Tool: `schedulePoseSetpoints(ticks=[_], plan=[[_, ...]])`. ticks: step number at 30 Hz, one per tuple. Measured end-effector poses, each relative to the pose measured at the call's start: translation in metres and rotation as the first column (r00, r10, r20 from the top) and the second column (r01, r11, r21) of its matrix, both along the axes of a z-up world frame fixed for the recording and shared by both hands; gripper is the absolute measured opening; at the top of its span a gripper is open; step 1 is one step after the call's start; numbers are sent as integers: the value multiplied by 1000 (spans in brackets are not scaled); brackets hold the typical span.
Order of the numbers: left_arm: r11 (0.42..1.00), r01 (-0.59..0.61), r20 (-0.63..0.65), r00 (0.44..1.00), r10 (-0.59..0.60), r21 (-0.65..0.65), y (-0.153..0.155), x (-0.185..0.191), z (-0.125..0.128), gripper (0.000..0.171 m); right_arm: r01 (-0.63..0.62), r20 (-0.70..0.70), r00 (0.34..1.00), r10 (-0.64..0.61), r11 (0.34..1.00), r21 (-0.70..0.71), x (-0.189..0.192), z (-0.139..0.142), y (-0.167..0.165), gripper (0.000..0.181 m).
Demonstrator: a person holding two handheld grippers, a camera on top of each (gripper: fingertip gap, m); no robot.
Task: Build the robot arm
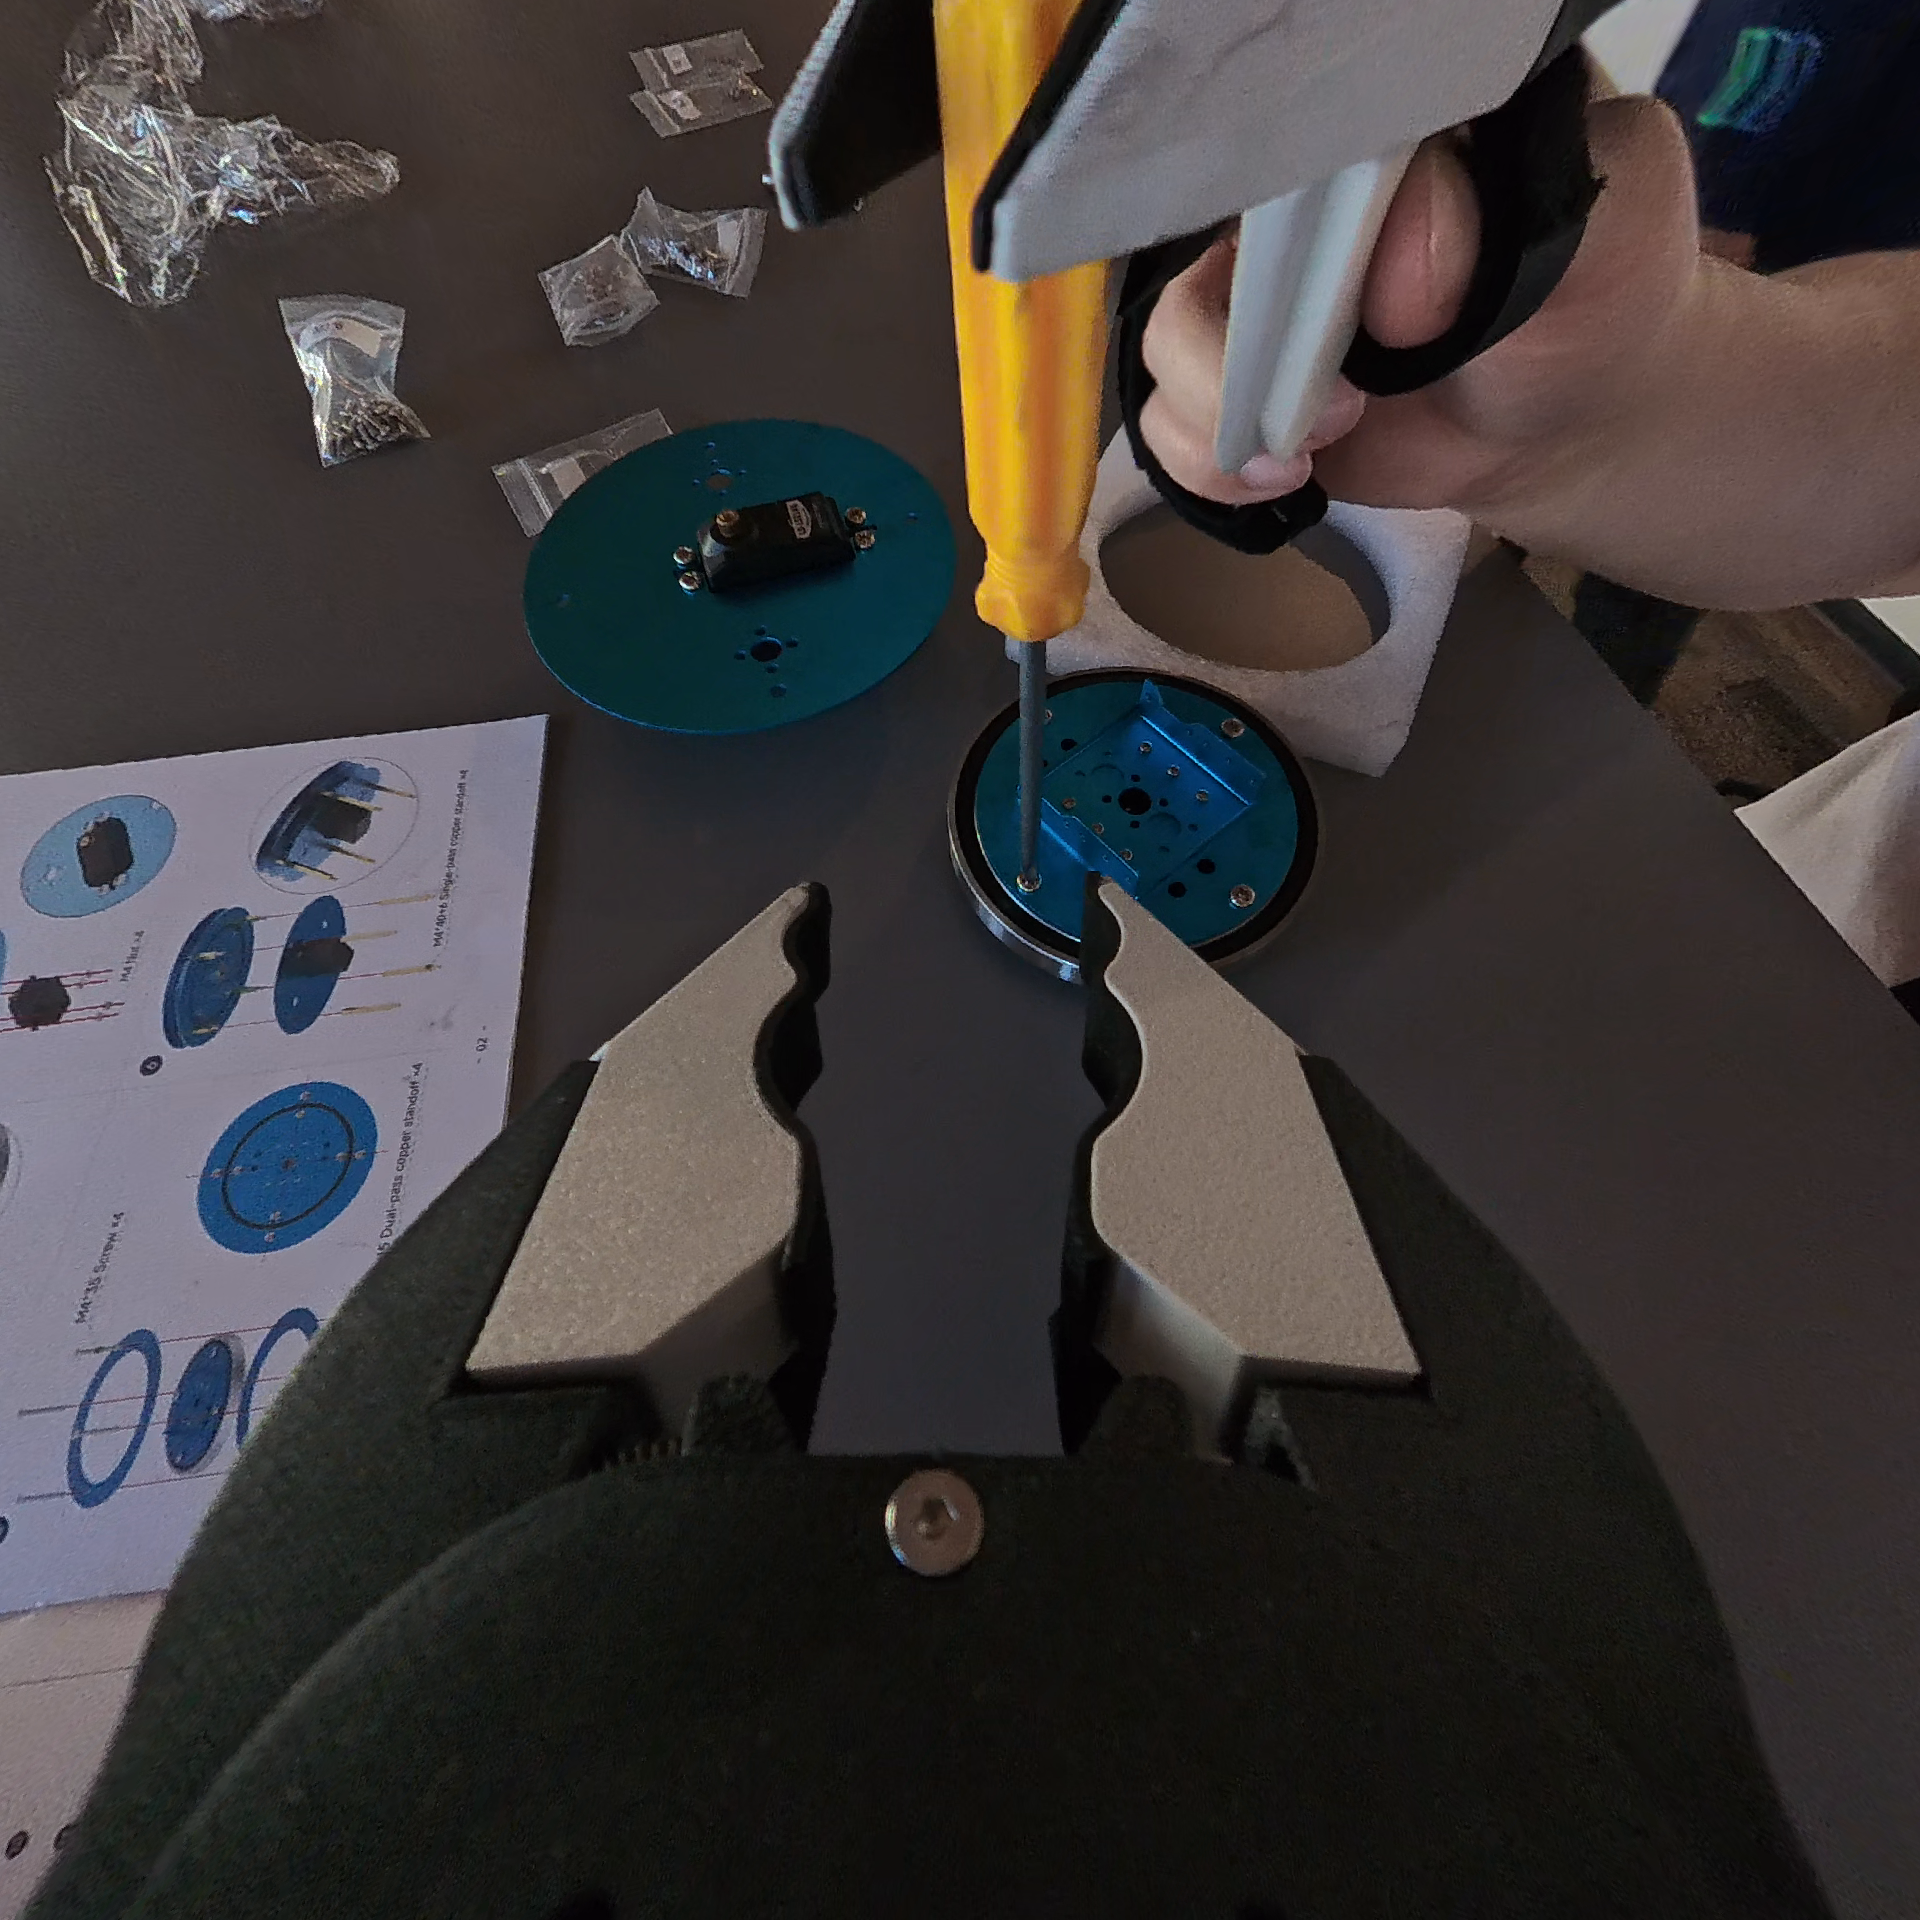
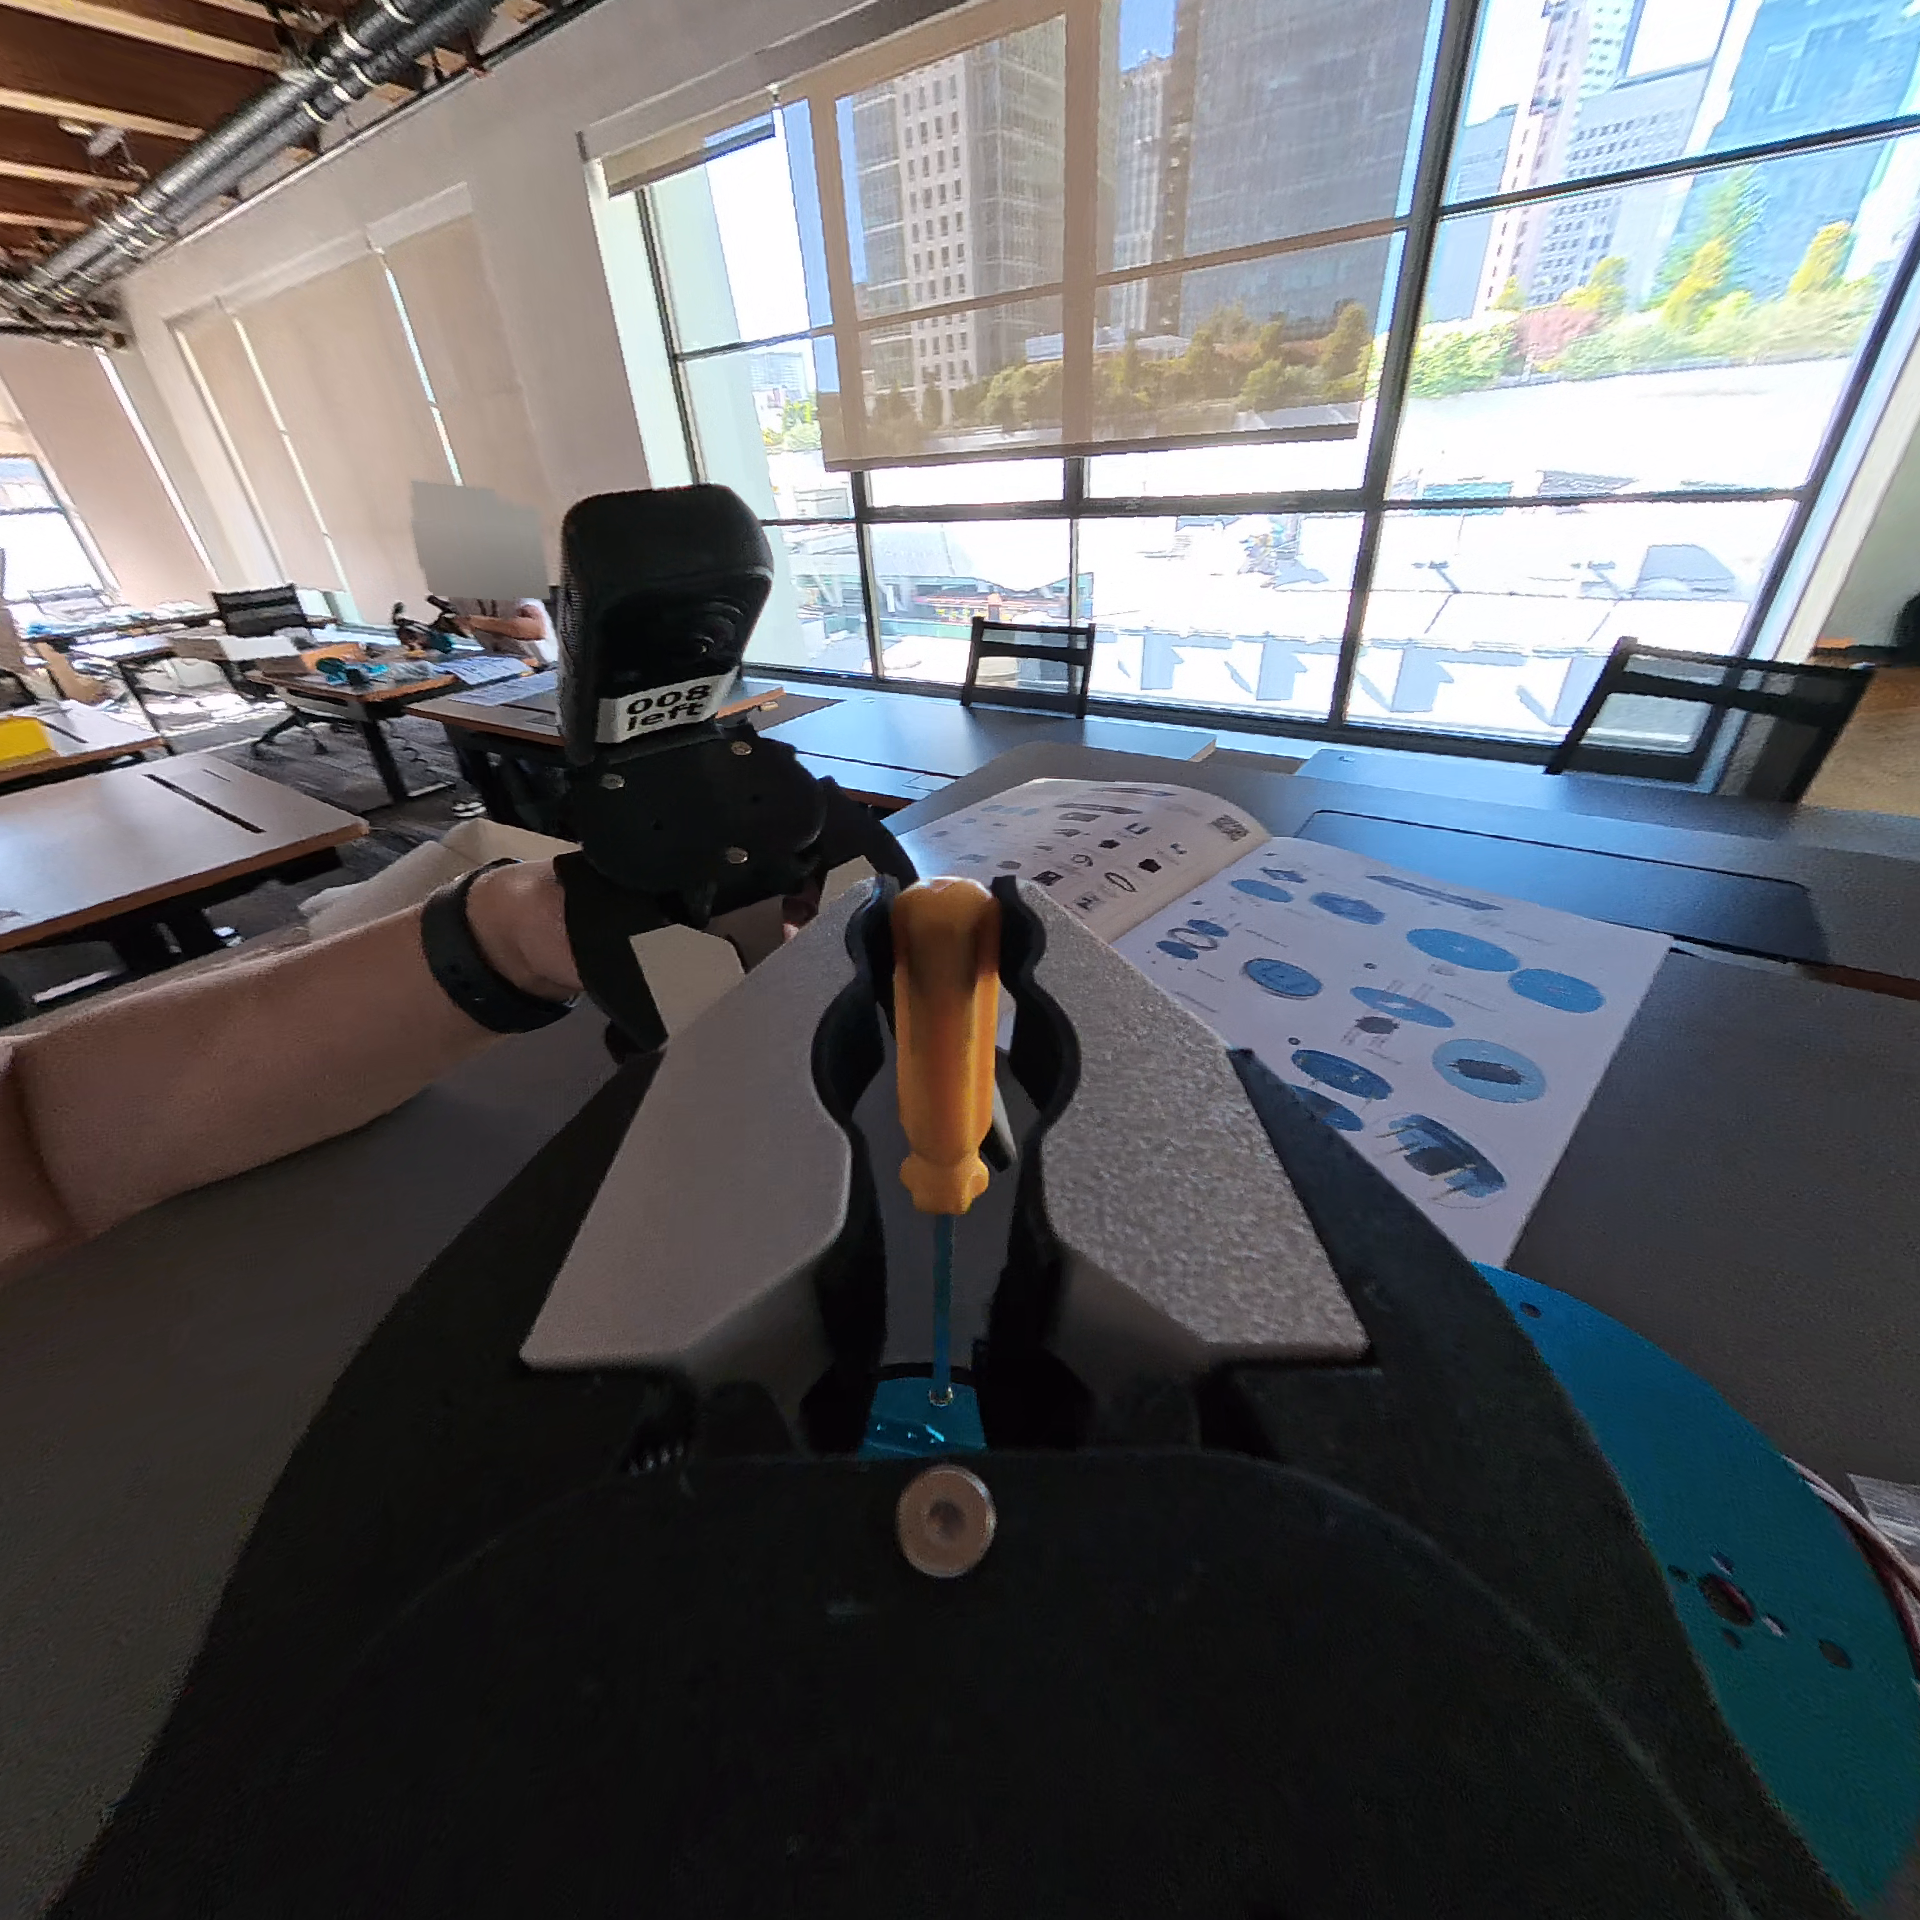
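My right gripper [image 2: 943,899] is shut on a yellow-handled screwdriver [image 2: 943,1039] and holds it upright; it also shows in the left wrist view [image 1: 1029,343]. Its tip rests on a screw [image 1: 1030,880] at the near rim of a small blue round plate with a blue bracket [image 1: 1138,805], set in a black and metal ring. My left gripper [image 1: 951,899] is open and empty just in front of that plate, its right fingertip [image 1: 1103,914] at the ring's edge. The left gripper shows far off in the right wrist view [image 2: 665,727].
A teal disc with a black servo [image 1: 740,577] lies behind left. A white foam block with a round hole [image 1: 1382,665] sits behind the plate. Bags of screws [image 1: 353,379] and crumpled plastic [image 1: 177,166] lie at the back. An instruction booklet [image 1: 229,1039] is at the left.
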State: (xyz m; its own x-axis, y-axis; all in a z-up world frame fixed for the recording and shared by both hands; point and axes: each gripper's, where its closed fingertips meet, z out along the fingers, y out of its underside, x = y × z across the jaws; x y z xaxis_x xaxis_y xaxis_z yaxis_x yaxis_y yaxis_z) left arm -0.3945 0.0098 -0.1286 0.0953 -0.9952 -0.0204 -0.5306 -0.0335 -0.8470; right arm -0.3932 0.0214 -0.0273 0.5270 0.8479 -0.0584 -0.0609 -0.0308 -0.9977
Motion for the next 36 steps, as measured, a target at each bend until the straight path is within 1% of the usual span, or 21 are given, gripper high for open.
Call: schedulePoseSetpoints(ticks=[2,7,10,12,15,18,19,20,21,23,25,28,33,34,36], plan=[[1000,-1,10,1000,1,2,0,1,2,47,16,-1,1000,-16,1000,3,-1,0,-2,18],[1000,7,80,997,-5,-15,-4,5,15,45,182,31,982,-186,979,91,1,1,-4,18],[999,31,148,989,-26,-33,-10,13,26,42,242,57,966,-252,961,136,-4,1,-8,18],[998,50,156,987,-45,-31,-15,18,26,39,273,81,954,-287,949,156,-6,0,-9,18],[999,25,146,989,-27,20,-13,26,22,35,293,97,947,-308,946,142,-8,0,-5,19],[997,20,155,987,-31,68,-13,32,22,23,288,83,952,-296,953,92,-8,-1,-1,18],[996,15,157,987,-29,86,-12,33,22,11,281,78,955,-287,956,84,-8,-1,-2,18],[994,25,152,988,-41,102,-14,34,20,6,278,87,954,-285,956,92,-8,-1,-3,18],[993,30,141,989,-46,118,-14,34,19,3,261,106,957,-272,960,105,-8,-1,-4,19],[993,31,144,988,-47,111,-15,34,19,3,202,135,967,-216,973,116,-9,-2,-6,18],[995,37,146,988,-51,96,-15,34,19,3,125,145,980,-137,988,90,-9,-3,-10,17],[992,44,141,988,-60,118,-17,36,19,3,1,194,981,-16,997,76,-9,-3,-15,17],[989,66,125,989,-83,133,-20,36,18,3,-177,300,945,130,975,133,-10,-1,-26,17],[989,68,124,989,-84,132,-20,36,18,3,-205,301,940,160,970,127,-11,1,-28,19],[990,68,125,989,-84,126,-19,34,18,3,-249,273,938,213,963,103,-12,8,-31,28]])
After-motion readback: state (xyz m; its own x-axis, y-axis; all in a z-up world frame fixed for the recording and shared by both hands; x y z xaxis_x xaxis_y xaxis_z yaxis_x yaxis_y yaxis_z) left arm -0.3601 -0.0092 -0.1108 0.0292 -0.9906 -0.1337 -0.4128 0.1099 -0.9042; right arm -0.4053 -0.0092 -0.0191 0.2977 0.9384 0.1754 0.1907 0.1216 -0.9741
